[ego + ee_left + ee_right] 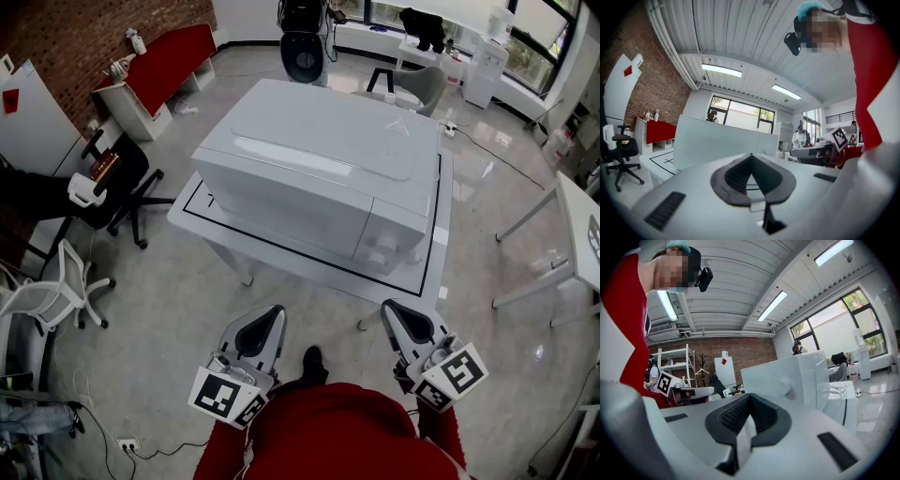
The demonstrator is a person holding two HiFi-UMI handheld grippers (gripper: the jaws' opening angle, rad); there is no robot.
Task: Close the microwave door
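A white microwave [319, 169] stands on a white table [309, 270] marked with a black outline. Its door [281, 214] looks flush with the front, and two knobs [382, 251] sit on the panel to the right. Both grippers hang level in front of the person's red sleeves, short of the table's near edge. My left gripper [274, 313] is shut with nothing in it, and so is my right gripper [392, 307]. The left gripper view has the left gripper [750, 157] facing the microwave [717, 145]. The right gripper view shows the right gripper [749, 398] aimed at the knob side [787, 386].
Black and white office chairs [112, 192] stand to the left, near a red-topped cabinet [164, 61]. Another white table [577, 234] is at the right. Cables run over the grey floor [159, 309]. People stand in the far background.
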